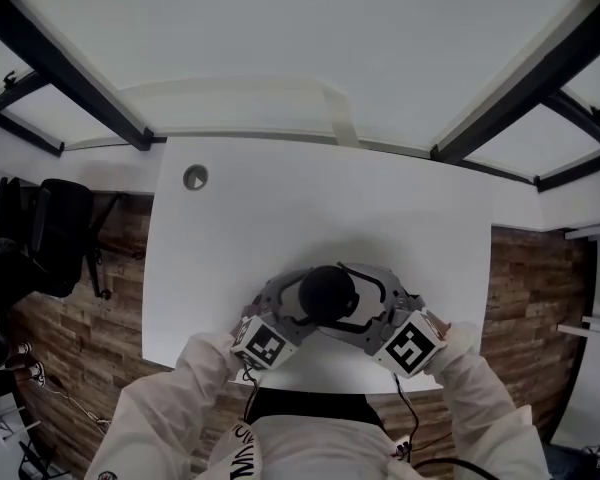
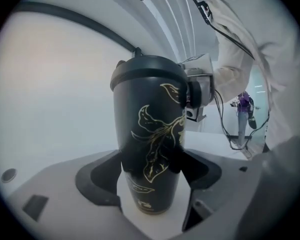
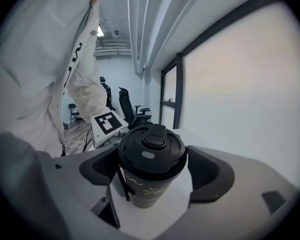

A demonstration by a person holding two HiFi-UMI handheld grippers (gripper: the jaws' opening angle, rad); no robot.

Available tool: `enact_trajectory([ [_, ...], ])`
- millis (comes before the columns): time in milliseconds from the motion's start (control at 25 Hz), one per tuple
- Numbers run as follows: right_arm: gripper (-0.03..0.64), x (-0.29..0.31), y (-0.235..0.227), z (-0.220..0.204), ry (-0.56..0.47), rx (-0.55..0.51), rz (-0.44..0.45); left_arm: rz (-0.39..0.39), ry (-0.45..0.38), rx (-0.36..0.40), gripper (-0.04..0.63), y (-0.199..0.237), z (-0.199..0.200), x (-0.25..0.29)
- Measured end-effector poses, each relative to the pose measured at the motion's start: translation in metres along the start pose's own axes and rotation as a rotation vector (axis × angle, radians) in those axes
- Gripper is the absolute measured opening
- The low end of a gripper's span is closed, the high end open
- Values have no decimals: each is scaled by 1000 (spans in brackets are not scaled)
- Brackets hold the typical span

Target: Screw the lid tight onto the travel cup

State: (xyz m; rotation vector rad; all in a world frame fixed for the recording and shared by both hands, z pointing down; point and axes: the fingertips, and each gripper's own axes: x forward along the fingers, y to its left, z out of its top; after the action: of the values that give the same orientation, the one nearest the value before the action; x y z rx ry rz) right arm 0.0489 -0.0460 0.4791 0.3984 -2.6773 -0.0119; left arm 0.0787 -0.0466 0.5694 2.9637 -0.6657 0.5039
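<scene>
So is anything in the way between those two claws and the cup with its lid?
Nothing visible. The left gripper has its jaws pressed on the body of the travel cup, and the right gripper has its jaws against the rim of the lid, which sits on the cup.

white table (image 1: 280, 218), black chair (image 1: 55, 233) at its left, wooden floor (image 1: 540, 278)

Matt dark travel cup (image 2: 150, 149), gold leaf print; smooth plastic lid (image 3: 152, 154), slight sheen; smooth matt white worktop (image 1: 280, 228); wood-plank floor (image 1: 90, 298).
</scene>
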Motion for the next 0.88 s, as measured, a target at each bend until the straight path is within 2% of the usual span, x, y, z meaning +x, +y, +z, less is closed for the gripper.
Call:
enact_trajectory([
  [160, 411, 4, -7, 2, -3, 17, 24, -3, -4, -39, 368, 6, -1, 0],
  [320, 411, 8, -2, 1, -15, 46, -8, 21, -16, -43, 370, 6, -4, -3],
  [560, 411, 12, 2, 4, -43, 101, -121, 104, -41, -58, 369, 7, -2, -6],
  [880, 411, 13, -4, 4, -46, 168, -307, 217, -62, -143, 368, 10, -6, -4],
])
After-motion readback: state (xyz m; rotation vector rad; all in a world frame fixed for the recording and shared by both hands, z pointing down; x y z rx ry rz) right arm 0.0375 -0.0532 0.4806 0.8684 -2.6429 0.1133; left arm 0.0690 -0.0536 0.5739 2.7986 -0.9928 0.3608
